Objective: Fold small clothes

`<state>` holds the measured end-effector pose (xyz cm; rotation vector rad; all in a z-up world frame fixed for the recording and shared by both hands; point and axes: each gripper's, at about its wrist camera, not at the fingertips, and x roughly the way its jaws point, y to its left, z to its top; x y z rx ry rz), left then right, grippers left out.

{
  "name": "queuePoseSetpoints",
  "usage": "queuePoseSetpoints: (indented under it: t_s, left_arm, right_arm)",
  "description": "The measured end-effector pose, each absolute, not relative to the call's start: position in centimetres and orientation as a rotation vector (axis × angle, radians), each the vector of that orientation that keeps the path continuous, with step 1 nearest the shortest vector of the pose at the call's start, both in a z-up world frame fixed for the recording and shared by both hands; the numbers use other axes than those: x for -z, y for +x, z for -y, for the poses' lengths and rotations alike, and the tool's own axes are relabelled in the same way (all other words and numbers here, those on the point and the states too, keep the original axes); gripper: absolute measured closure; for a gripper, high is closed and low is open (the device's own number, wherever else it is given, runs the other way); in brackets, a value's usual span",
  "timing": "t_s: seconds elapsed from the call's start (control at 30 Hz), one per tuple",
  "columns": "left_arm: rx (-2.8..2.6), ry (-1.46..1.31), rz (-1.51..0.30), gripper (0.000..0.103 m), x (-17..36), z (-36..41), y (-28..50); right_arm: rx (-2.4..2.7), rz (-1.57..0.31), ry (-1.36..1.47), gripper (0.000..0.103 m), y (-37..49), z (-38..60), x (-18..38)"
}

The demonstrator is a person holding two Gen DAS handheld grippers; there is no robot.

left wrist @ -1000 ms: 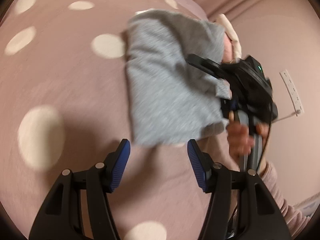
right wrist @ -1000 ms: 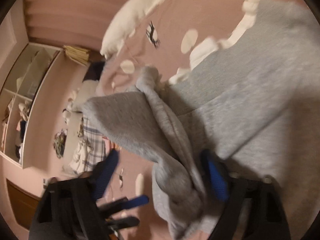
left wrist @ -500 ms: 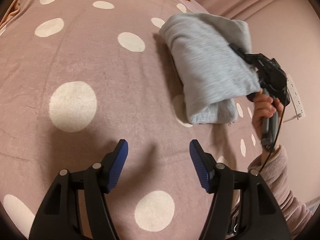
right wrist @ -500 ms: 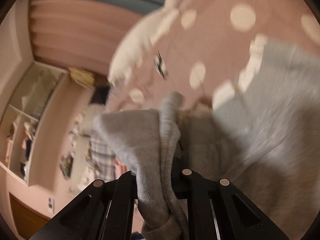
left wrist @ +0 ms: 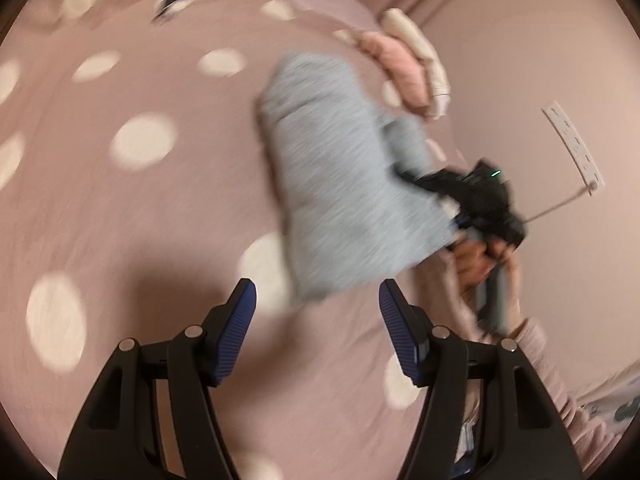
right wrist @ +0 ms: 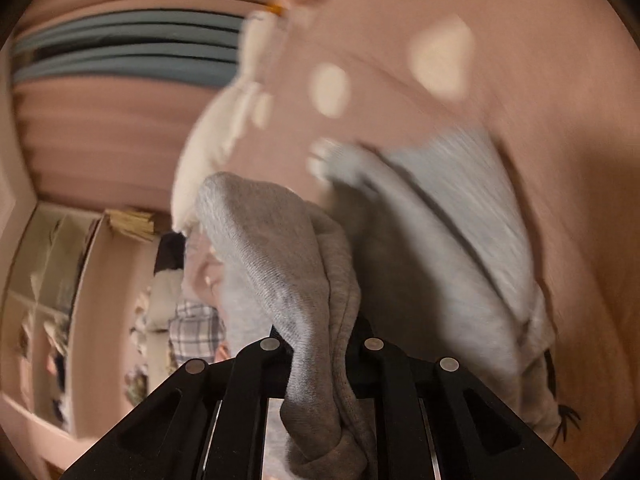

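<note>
Pink bedding (left wrist: 132,216) with large cream polka dots fills most of the left wrist view, and a plain pink wall (left wrist: 520,80) rises at the right with a white power strip (left wrist: 572,146) mounted on it. Both views are blurred.

At the bottom of the left wrist view, the left gripper (left wrist: 316,314) hangs above the bedding with its two blue-padded fingers (left wrist: 236,328) spread wide apart and nothing between them.

A folded grey garment (left wrist: 340,184) sits in the middle of that view, just beyond the left gripper's fingertips. Whether it rests on the bedding or is lifted off it cannot be told. At its right edge the black right gripper (left wrist: 444,188) meets the cloth, and a hand (left wrist: 480,256) in a pink sleeve grips its handle below.

In the right wrist view, the right gripper (right wrist: 320,344) has its fingers pressed together on a thick bunched fold of the grey garment (right wrist: 288,264), which drapes over the jaws and trails away to the right across the bedding (right wrist: 560,100).

Beyond the garment in the left wrist view, a pink and cream pile of folded clothes (left wrist: 408,68) lies near the wall. A white plush toy (right wrist: 224,140) lies at the bedding's far edge in the right wrist view, with a pink curtain (right wrist: 104,132) and open shelves (right wrist: 44,280) behind.
</note>
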<state>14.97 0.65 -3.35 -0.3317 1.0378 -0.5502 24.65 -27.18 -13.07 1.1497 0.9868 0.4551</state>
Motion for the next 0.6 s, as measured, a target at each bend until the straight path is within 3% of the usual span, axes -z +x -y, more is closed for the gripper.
queuePoseSetpoints:
  t_s: [0.13,0.3,0.37,0.5,0.6]
  left_arm:
    - [0.612,-0.314,-0.982,0.039,1.5,2.6,17.2]
    - [0.667,-0.253,-0.967,0.040,1.9,6.5,19.7]
    - [0.639,-0.238,-1.031,0.041,4.1,7.3,21.0]
    - [0.602,-0.249,-1.114,0.053,7.3,7.1,22.2]
    - [0.608,-0.252,-1.124,0.053,8.0,7.2,22.3]
  right_arm:
    - [-0.442,-0.962,1.146,0.090,24.6,26.5,12.9]
    - [-0.402,-0.955,1.062,0.078,23.9,27.2,11.3]
    - [-0.335,-0.925,1.020,0.068,23.5,28.3,10.4]
    - [-0.172,-0.815,0.906,0.067,22.2,30.5,8.2]
    - [-0.214,-0.763,0.782,0.067,21.9,29.7,6.0]
